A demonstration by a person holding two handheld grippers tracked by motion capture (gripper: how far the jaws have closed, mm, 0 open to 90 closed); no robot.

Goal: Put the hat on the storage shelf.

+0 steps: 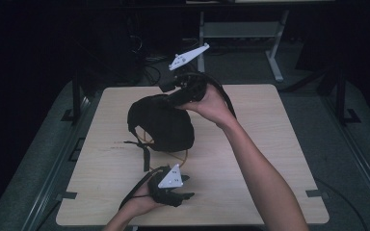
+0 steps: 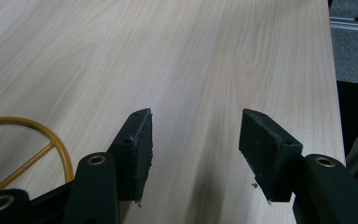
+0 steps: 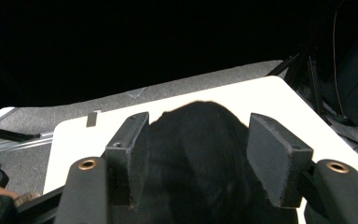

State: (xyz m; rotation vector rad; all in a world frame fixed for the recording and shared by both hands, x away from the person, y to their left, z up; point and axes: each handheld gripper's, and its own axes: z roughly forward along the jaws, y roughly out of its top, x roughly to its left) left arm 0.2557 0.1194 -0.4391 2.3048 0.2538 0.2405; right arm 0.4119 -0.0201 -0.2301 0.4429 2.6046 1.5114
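- The right gripper's (image 3: pixel 198 158) fingers stand apart, with the top of the black cap (image 3: pixel 200 163) between them; whether the pads touch the cloth cannot be told.
- In the high view that gripper (image 1: pixel 171 98) sits at the cap's (image 1: pixel 161 126) upper edge, near the middle of the surface (image 1: pixel 270 159).
- The left gripper's (image 2: pixel 195 154) fingers are apart over bare wood.
- A yellow wire ring (image 2: pixel 37 144) lies just beside them, under the cap.
- No readable writing shows.

Light wood surface (image 1: pixel 250 159); grey floor (image 1: pixel 347 159) around the surface; white desk frame (image 1: pixel 270 43) beyond its far edge.
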